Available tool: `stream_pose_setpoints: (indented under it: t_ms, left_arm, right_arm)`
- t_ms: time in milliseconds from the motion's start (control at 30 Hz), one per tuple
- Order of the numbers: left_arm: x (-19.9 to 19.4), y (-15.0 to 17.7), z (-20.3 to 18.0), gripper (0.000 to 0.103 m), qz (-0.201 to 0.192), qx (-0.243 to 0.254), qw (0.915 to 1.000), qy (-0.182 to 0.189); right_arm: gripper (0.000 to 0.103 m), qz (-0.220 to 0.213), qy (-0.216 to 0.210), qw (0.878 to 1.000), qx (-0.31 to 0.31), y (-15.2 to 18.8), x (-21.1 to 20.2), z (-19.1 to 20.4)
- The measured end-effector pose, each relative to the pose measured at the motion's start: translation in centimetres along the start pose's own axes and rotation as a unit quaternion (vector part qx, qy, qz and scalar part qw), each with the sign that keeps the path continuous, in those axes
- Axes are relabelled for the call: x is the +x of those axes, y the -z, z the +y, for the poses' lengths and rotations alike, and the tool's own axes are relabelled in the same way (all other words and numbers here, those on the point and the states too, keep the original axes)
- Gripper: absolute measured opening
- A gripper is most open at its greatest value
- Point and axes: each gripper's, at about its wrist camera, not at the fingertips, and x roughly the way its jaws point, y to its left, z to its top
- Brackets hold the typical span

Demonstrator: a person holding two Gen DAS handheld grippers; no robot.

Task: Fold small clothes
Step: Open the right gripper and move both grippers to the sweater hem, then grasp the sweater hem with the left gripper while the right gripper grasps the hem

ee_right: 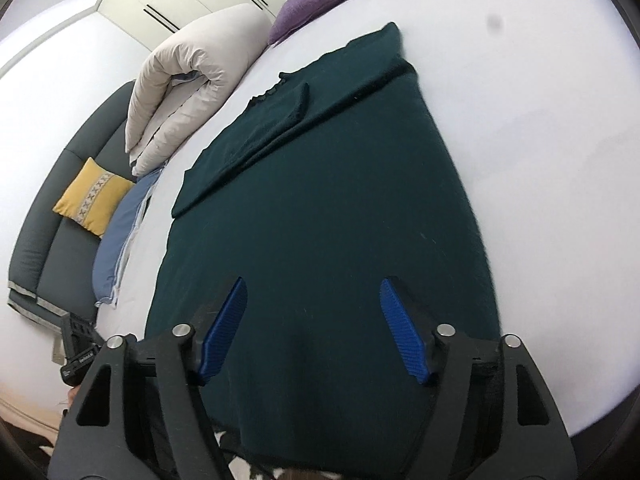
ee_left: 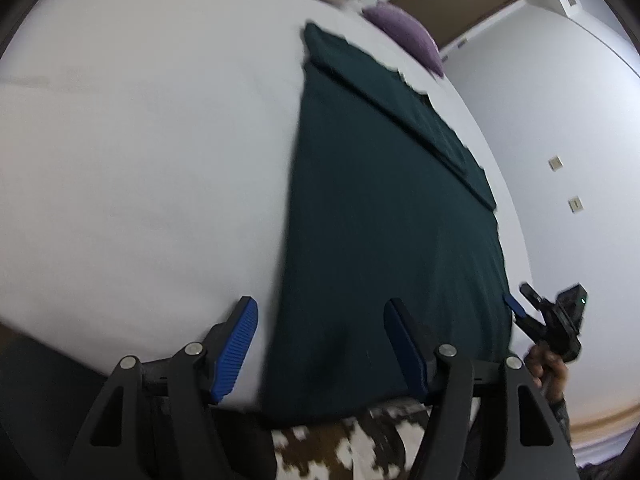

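Observation:
A dark green garment (ee_left: 384, 216) lies flat on the white bed (ee_left: 140, 160), with a sleeve folded across its far part. My left gripper (ee_left: 320, 312) is open over the garment's near left edge, one finger over the sheet, one over the cloth. My right gripper (ee_right: 314, 292) is open above the garment's (ee_right: 320, 184) near hem and holds nothing. The right gripper also shows in the left wrist view (ee_left: 520, 304) at the garment's right edge.
A purple cushion (ee_right: 312, 4) and a rolled white duvet (ee_right: 192, 80) lie at the far end of the bed (ee_right: 540, 140). A blue pillow (ee_right: 124, 232), a dark sofa (ee_right: 48, 240) with a yellow cushion (ee_right: 92, 200) stand left. A brown-and-white rug (ee_left: 352, 448) lies below.

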Motion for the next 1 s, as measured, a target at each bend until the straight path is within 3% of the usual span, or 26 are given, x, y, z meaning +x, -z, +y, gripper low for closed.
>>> stream_pose_setpoints:
  t_ms: [200,367,600,800,933,1000]
  left_arm:
    - [0.8,1.1,-0.7,0.062,0.039,0.014,0.9991,0.012]
    - [1.1,0.6,0.1,0.039,0.046,0.0,0.9988,0.015]
    - [1.4,0.7,0.1,0.038,0.048,0.006,0.9987,0.012]
    - [1.5,0.9,-0.4,0.036,0.052,0.014,0.9985,0.005]
    - [1.5,1.3,-0.4,0.02,0.058,0.024,0.998,-0.011]
    - [1.4,1.4,-0.2,0.018,0.057,0.022,0.9981,-0.013]
  right_arm:
    - [0.059,0.009,-0.009,1.0,0.004,1.5,-2.0,-1.7]
    - [0.058,0.016,0.002,1.0,0.004,1.4,-3.5,-2.9]
    - [0.058,0.026,0.04,0.999,0.02,1.6,-6.6,-5.3]
    - [0.056,0.063,0.059,0.995,0.039,2.5,-7.3,-7.6]
    - [0.055,0.091,0.066,0.993,0.038,2.8,-7.4,-7.9]
    - [0.054,0.11,0.074,0.99,0.036,3.1,-7.3,-7.9]
